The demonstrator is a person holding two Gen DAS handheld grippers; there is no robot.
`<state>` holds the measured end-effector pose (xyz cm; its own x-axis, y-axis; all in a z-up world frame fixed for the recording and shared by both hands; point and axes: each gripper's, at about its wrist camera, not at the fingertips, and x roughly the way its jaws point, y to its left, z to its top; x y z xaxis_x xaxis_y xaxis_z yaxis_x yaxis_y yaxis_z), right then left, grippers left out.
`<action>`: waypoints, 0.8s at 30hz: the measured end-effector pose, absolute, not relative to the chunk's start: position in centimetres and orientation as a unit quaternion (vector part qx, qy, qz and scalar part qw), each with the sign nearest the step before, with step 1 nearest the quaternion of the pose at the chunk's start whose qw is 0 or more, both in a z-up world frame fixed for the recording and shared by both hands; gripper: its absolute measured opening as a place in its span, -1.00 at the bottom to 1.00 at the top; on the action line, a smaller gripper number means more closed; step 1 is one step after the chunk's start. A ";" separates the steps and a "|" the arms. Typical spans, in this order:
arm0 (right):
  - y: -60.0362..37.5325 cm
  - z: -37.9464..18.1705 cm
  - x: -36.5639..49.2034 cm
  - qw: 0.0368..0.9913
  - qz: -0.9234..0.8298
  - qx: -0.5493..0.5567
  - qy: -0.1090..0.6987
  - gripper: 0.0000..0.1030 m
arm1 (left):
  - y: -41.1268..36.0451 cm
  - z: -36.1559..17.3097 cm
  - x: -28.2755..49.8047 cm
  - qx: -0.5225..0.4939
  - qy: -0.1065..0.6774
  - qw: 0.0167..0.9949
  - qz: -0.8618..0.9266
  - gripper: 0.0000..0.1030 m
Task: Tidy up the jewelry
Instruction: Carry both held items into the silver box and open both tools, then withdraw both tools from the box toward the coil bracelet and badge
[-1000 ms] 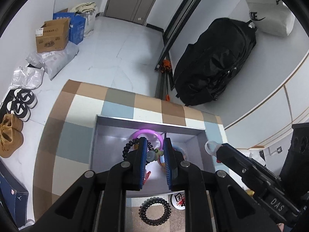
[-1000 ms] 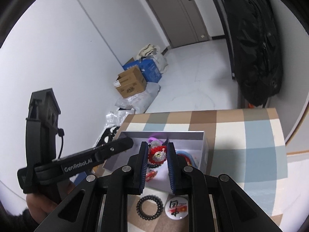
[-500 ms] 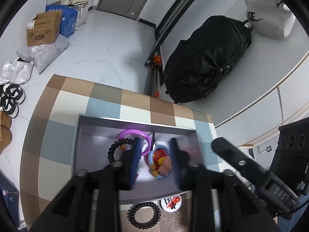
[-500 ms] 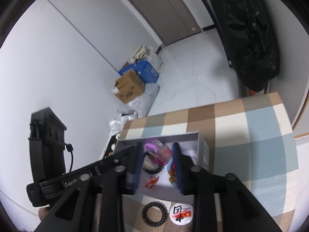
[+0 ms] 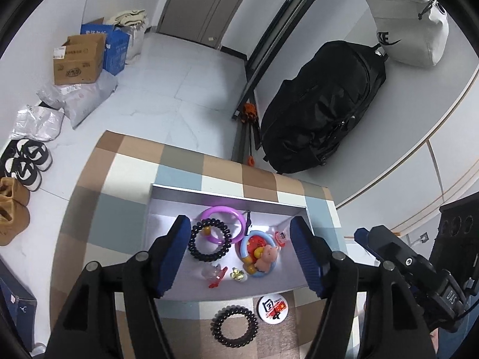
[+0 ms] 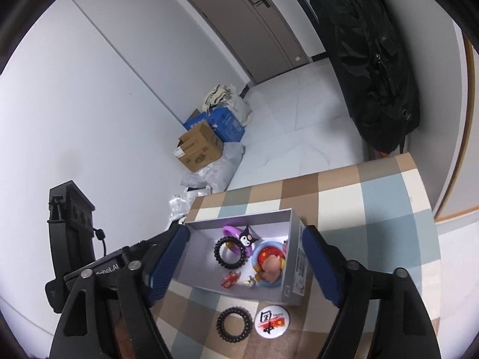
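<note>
Both tools are held over the box (image 5: 167,193), and their jaws have just been opening: the left tool (image 5: 241,254) and the right tool (image 6: 245,264) are spread wide with nothing pinched. Inside the box a purple ring (image 5: 223,211), a black band (image 5: 209,243) and a pig toy (image 5: 268,257) are seen. A second black band (image 5: 234,326) and a badge (image 5: 272,307) are left on the checked surface (image 5: 125,161), just in front of the box.

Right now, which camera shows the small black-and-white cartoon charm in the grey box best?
The right wrist view: the cartoon charm faces that camera beside the purple ring. The left wrist view shows only a dark sliver of it.
</note>
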<state>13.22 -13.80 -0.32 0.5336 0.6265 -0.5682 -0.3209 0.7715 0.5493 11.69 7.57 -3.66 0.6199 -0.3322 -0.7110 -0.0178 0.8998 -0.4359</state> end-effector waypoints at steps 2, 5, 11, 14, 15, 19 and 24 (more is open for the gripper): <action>-13.8 -0.2 12.9 0.857 0.276 0.188 0.393 0.66 | 7.6 -3.5 11.2 -0.200 0.422 0.881 -0.083 0.24; -13.7 0.1 12.4 0.860 0.276 0.179 0.390 0.74 | 7.5 -3.2 10.5 -0.187 0.413 0.888 -0.075 0.25; -13.6 0.5 11.0 0.867 0.278 0.157 0.381 0.91 | 7.2 -2.8 8.9 -0.157 0.397 0.902 -0.071 0.25; -13.5 0.4 10.3 0.872 0.271 0.141 0.382 0.94 | 6.9 -2.7 7.9 -0.145 0.386 0.908 -0.074 0.42; -13.5 0.4 10.0 0.875 0.266 0.137 0.380 0.98 | 6.7 -2.8 7.6 -0.142 0.383 0.910 -0.075 0.56; -13.7 0.1 8.8 0.882 0.248 0.129 0.379 1.00 | 6.0 -3.4 6.6 -0.129 0.387 0.909 -0.087 0.59; -14.0 -0.1 8.0 0.889 0.224 0.125 0.381 1.00 | 5.4 -4.8 5.9 -0.123 0.405 0.901 -0.099 0.59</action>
